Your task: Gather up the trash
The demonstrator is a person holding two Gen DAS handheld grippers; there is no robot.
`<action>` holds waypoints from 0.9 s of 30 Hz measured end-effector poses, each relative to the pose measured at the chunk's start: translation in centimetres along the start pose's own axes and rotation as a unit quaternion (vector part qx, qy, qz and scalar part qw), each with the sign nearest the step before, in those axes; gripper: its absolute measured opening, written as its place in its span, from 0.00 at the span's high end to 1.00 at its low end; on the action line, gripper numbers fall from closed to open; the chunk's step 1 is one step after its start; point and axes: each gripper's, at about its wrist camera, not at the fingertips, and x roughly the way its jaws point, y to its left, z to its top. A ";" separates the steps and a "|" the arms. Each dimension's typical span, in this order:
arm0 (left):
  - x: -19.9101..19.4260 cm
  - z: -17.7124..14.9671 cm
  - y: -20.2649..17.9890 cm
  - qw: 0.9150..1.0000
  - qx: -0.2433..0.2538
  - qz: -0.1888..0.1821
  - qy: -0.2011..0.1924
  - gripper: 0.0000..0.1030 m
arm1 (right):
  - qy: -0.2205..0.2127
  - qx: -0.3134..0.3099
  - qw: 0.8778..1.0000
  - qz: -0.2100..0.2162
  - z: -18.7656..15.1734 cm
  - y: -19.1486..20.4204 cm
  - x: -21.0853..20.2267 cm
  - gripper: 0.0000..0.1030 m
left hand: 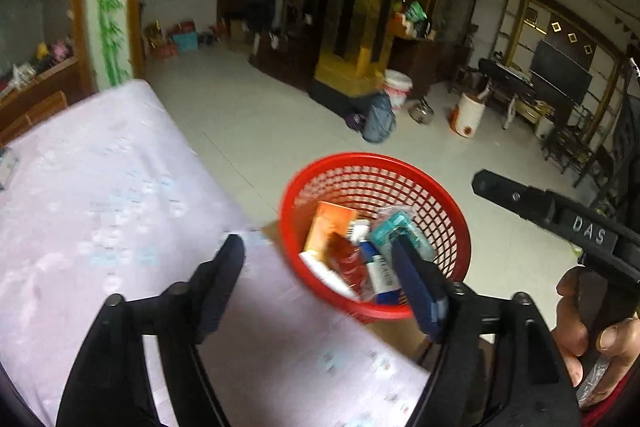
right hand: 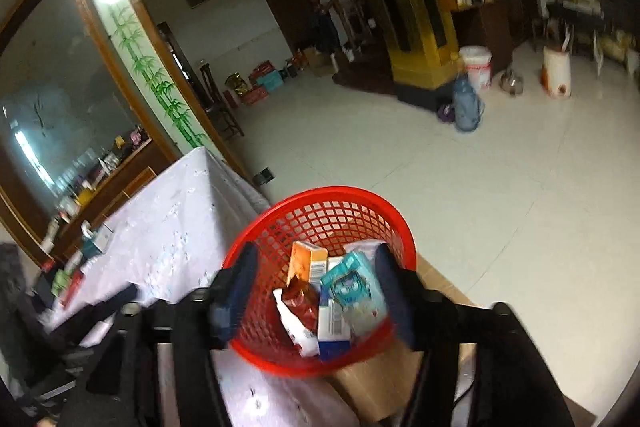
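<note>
1. The red basket (right hand: pixel 320 307) is sitting on a brown box beside the worktop (left hand: pixel 100 187), at 5 o'clock from it.
2. The left tool (left hand: pixel 320 259) is gaping wide, pinching nothing.
3. The right tool (right hand: pixel 316 275) is spreading wide over the trash.

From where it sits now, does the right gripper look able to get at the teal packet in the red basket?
Probably yes: the right gripper is open above the red basket, and the teal packet lies on top, uncovered.
</note>
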 end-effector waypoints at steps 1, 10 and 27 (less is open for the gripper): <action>-0.9 -0.3 0.5 1.000 0.002 0.006 -0.008 0.24 | -0.006 -0.012 1.000 -0.008 -0.8 0.8 -0.7 0.29; -9.6 -6.4 4.3 0.993 0.032 0.091 -0.068 0.12 | -0.049 -0.075 0.994 -0.067 -7.5 6.0 -5.9 0.09; -15.5 -15.2 6.5 0.965 0.010 0.240 -0.107 0.02 | -0.062 -0.111 0.983 -0.132 -13.9 8.6 -8.2 0.02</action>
